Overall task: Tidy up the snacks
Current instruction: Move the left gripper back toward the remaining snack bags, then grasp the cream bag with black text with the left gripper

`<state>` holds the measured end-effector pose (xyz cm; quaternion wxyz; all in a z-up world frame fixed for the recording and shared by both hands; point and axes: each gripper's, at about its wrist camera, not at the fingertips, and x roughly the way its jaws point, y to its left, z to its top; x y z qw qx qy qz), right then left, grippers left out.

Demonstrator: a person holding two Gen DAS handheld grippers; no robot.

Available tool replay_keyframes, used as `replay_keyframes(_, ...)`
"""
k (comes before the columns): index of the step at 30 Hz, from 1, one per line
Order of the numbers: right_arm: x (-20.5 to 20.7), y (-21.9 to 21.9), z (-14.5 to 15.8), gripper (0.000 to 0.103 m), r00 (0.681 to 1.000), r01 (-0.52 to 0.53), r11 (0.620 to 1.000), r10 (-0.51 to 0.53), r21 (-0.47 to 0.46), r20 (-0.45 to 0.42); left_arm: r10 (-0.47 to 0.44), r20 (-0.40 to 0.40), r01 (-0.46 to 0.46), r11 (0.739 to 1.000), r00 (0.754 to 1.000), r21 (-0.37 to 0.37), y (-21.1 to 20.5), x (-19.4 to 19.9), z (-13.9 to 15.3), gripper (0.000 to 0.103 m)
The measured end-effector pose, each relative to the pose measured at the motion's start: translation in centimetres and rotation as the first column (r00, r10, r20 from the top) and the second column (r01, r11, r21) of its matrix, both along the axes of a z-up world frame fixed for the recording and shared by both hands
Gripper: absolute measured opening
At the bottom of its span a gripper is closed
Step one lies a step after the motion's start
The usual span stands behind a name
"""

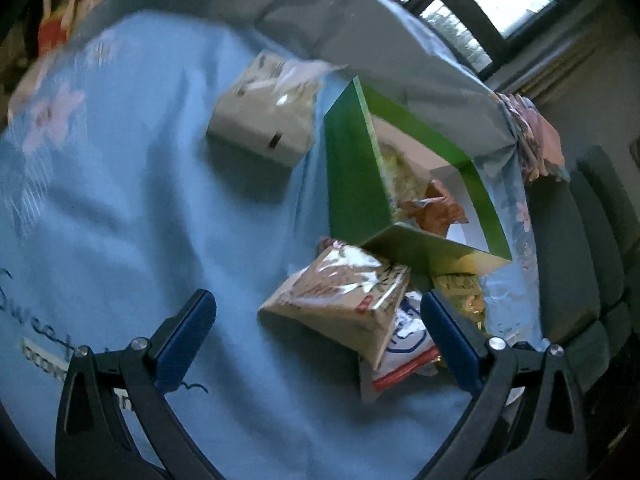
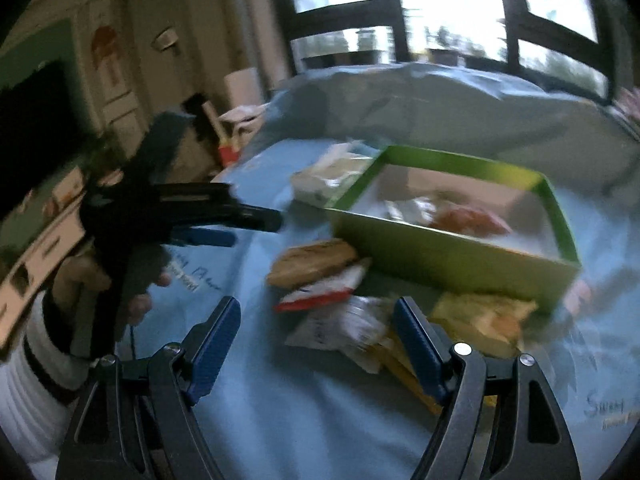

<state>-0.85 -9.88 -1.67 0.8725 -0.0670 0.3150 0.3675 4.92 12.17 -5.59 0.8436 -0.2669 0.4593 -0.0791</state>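
Note:
A green box [image 1: 352,168] lies open on the blue bedspread and holds an orange snack packet [image 1: 432,208]. It also shows in the right wrist view [image 2: 452,256]. In front of it lie a beige snack pack [image 1: 340,300], a white, blue and red packet [image 1: 404,344] and a yellow packet [image 1: 460,288]. A white pack [image 1: 264,108] lies farther off. My left gripper [image 1: 316,312] is open and empty, just short of the beige pack. My right gripper [image 2: 316,320] is open and empty, near the white packet [image 2: 344,324]. The left gripper [image 2: 224,224] shows at left in the right wrist view.
A blue bedspread [image 1: 120,208] with flower print covers the bed. A grey blanket [image 2: 440,104] is bunched behind the box. Windows [image 2: 440,0] are at the back. A dark sofa [image 1: 592,248] stands off the bed's edge.

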Motion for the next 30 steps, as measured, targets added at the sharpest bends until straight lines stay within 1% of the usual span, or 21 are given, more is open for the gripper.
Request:
replay_keyframes(5,0.9,3.1,-0.3,0.079,0.998,-0.061,0.997,0.062,-0.049,0.016,-0.014,-0.027,0.012,0.998,1.0,-0.058,0.1,0.3,-0.6,0.102)
replay_keyframes(7,1.3,4.4,-0.6,0.079,0.996,-0.082,0.993,0.084,-0.082,0.023,-0.025,-0.036,0.021,0.995,0.999,-0.094,0.2,0.5,-0.9,0.102)
replay_keyframes(10,2.2,6.1,-1.3,0.079,0.994,-0.107,0.985,0.11,-0.133,0.016,-0.029,-0.059,0.022,0.992,0.998,-0.122,0.5,0.7,-1.4,0.101)
replay_keyframes(13,2.9,7.3,-2.0,0.079,0.991,-0.125,0.975,0.13,-0.182,0.016,-0.033,-0.076,0.021,0.989,0.997,-0.147,0.6,0.8,-1.7,0.094)
replay_keyframes(15,3.3,8.0,-2.4,0.077,0.989,-0.143,0.968,0.148,-0.208,0.007,-0.035,-0.079,0.022,0.987,0.996,-0.157,0.7,1.0,-1.8,0.09)
replay_keyframes(18,4.1,8.6,-3.0,0.071,0.989,-0.146,0.958,0.151,-0.247,-0.001,-0.052,-0.078,0.036,0.98,0.996,-0.194,0.6,1.1,-1.9,0.084)
replay_keyframes(22,5.2,8.9,-3.9,0.063,0.99,-0.138,0.955,0.134,-0.263,-0.035,-0.055,-0.083,0.037,0.978,0.995,-0.204,0.8,1.3,-2.3,0.084)
replay_keyframes(24,5.9,8.6,-4.2,0.059,0.992,-0.124,0.958,0.116,-0.259,-0.043,-0.055,-0.087,0.036,0.977,0.995,-0.209,0.9,1.5,-2.4,0.081)
replay_keyframes(26,6.5,8.2,-4.5,0.05,0.994,-0.104,0.962,0.094,-0.252,-0.052,-0.059,-0.091,0.039,0.977,0.994,-0.212,0.7,1.5,-2.6,0.08)
replay_keyframes(27,6.4,8.1,-4.6,0.049,0.994,-0.101,0.964,0.091,-0.247,-0.053,-0.063,-0.093,0.042,0.976,0.994,-0.212,0.5,1.6,-2.7,0.08)
replay_keyframes(28,6.5,8.0,-4.6,0.045,0.994,-0.099,0.966,0.088,-0.24,-0.057,-0.068,-0.094,0.047,0.976,0.993,-0.211,0.3,1.6,-2.8,0.08)
replay_keyframes(29,6.6,8.0,-4.7,0.041,0.995,-0.093,0.966,0.081,-0.241,-0.057,-0.069,-0.092,0.049,0.977,0.993,-0.209,0.2,1.5,-2.8,0.077)
replay_keyframes(30,6.6,8.0,-4.8,0.039,0.996,-0.086,0.965,0.076,-0.247,-0.049,-0.072,-0.089,0.052,0.976,0.993,-0.21,0.1,1.6,-2.8,0.07)
